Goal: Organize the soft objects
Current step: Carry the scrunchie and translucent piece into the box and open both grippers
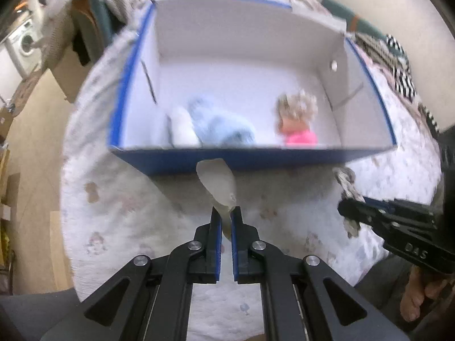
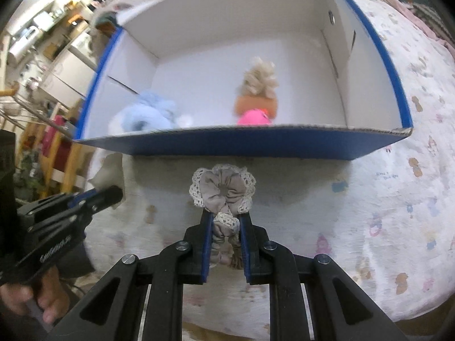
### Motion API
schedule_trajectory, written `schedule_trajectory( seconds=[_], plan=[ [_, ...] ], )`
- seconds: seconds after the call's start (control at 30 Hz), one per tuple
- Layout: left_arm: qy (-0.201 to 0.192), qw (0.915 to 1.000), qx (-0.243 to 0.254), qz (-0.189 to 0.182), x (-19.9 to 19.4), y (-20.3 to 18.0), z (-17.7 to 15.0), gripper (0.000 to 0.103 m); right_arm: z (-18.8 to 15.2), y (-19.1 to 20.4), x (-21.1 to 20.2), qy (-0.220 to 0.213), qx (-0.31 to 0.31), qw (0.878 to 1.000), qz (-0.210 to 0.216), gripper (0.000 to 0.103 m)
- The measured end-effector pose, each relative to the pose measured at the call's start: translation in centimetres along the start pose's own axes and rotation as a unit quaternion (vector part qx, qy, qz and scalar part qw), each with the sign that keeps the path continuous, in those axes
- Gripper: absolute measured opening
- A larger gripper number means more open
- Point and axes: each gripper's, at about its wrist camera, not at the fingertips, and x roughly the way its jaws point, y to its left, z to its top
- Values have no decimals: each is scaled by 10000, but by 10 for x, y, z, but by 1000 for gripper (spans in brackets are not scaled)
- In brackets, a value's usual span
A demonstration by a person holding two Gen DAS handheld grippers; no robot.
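Note:
A blue cardboard box (image 1: 227, 160) with a white inside stands on the bed ahead; it also shows in the right wrist view (image 2: 227, 145). Inside lie a light blue plush toy (image 1: 219, 125) (image 2: 148, 113) and a blond doll in pink (image 1: 298, 116) (image 2: 257, 96). My left gripper (image 1: 226, 213) is shut on a small white soft piece (image 1: 217, 182), held in front of the box's near wall. My right gripper (image 2: 226, 217) is shut on a grey scrunchie with a lace edge (image 2: 223, 189), also just short of the box. The scrunchie (image 1: 345, 183) and right gripper (image 1: 345, 210) show at the right of the left wrist view.
The box stands on a white printed bedsheet (image 2: 398, 199). Black-and-white checked fabric (image 1: 398, 62) lies at the right. Piled clothes (image 1: 85, 28) and a washing machine (image 1: 25, 44) are at the far left. Wooden furniture (image 2: 57, 153) stands left of the bed.

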Motion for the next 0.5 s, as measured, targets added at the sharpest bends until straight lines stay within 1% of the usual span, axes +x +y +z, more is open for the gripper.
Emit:
schedule_trajectory(
  seconds=[0.03, 0.1, 0.27, 0.37, 0.5],
  plan=[
    [-75, 10000, -39, -1, -1, 0, 2, 6, 0, 0, -7, -85, 4, 9999, 114, 19],
    [-216, 9997, -104, -11, -16, 7, 1, 6, -1, -1, -19, -236, 14, 9993, 297, 19],
    [-462, 9987, -211, -43, -39, 16, 0, 6, -6, -4, -49, -622, 38, 9957, 682, 19],
    [-762, 9970, -135, 47, -53, 9, 2, 6, -3, -2, -64, -881, 51, 9925, 841, 19],
    [-1076, 9941, -67, 155, -67, 3, 15, 6, 0, -6, -86, -1272, 65, 9875, 929, 19]
  ],
)
